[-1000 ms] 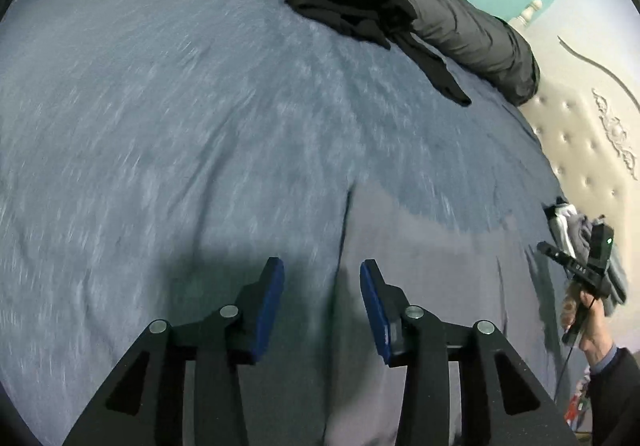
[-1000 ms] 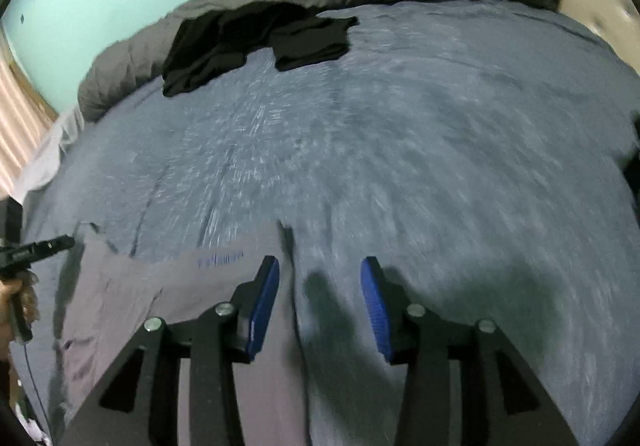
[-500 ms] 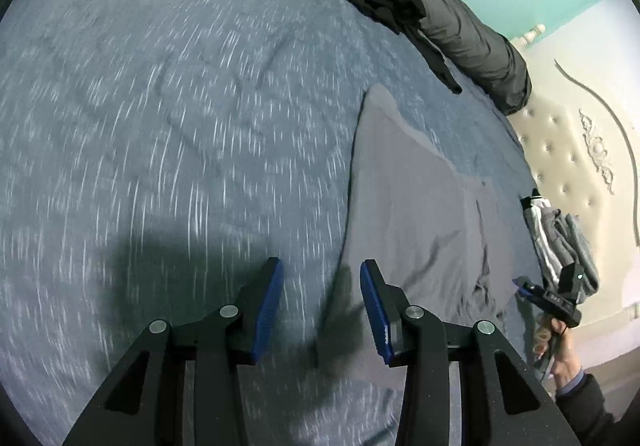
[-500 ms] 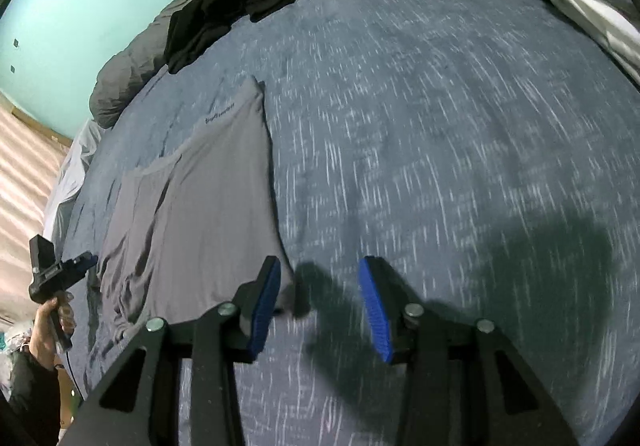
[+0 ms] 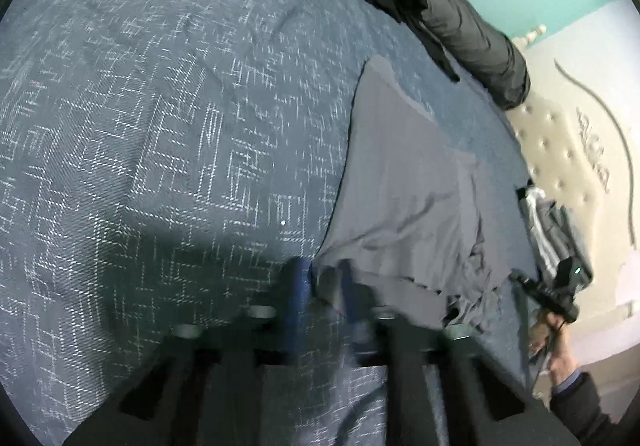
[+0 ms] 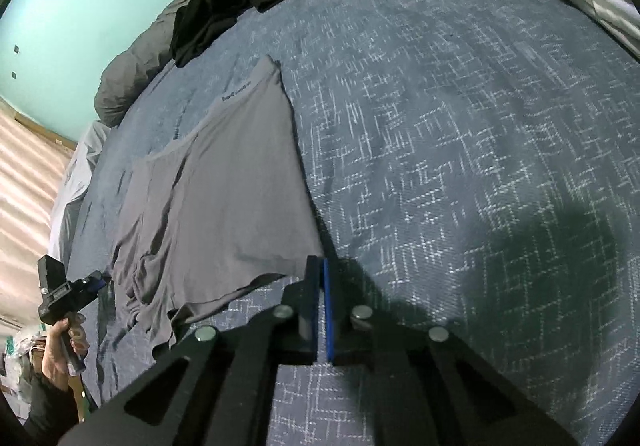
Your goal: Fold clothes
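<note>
Two grippers on grey shorts [image 6: 216, 198] | shorts: spread flat on blue bedspread [image 6: 460, 126] | left gripper [image 5: 322, 286]: clamped on one hem corner, blurred | right gripper [image 6: 322, 274]: pinching the other hem corner | black clothes [image 6: 224, 14]: heaped by dark duvet [image 5: 472, 22], well apart

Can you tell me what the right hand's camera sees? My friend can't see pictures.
The right gripper is shut at the near corner of grey shorts lying flat on a blue patterned bed cover. Black clothes lie by a rolled dark duvet far back, and the left gripper is at the shorts' other corner.
</note>
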`<action>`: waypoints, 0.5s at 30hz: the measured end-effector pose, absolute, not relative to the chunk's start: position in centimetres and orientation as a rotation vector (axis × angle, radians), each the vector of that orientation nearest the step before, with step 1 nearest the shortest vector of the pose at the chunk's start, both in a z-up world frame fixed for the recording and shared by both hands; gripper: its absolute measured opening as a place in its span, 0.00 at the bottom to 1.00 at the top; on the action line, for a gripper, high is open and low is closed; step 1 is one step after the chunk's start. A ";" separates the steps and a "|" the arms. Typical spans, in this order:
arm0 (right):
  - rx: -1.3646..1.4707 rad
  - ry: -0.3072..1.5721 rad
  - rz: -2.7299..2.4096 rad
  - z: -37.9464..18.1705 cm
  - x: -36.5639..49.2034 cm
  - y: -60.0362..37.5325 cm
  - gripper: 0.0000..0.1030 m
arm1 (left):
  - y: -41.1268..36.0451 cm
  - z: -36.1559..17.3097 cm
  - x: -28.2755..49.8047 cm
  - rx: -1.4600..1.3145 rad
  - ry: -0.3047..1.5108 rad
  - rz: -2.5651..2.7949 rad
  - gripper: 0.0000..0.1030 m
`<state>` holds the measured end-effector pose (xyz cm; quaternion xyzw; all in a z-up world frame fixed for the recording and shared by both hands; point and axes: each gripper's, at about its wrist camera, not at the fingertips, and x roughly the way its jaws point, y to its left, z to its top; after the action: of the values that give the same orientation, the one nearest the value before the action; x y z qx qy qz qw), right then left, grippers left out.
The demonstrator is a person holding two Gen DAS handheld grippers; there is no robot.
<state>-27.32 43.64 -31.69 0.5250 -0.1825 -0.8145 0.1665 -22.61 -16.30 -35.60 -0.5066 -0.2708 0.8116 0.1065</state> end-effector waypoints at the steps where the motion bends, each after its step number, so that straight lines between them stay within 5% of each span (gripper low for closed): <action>1: 1.492 -0.515 -2.322 -31.6 -27.3 43.7 0.01 | -16.3 -35.6 -22.5 -1.494 -0.792 2.391 0.01; 15: 1.496 -0.433 -2.387 -31.9 -27.0 44.2 0.01 | -17.6 -36.0 -21.1 -1.515 -0.764 2.457 0.01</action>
<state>-26.98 44.22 -31.92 0.5194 -0.1504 -0.8286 0.1451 -21.14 -17.63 -35.98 -0.5058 -0.2550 0.8204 0.0780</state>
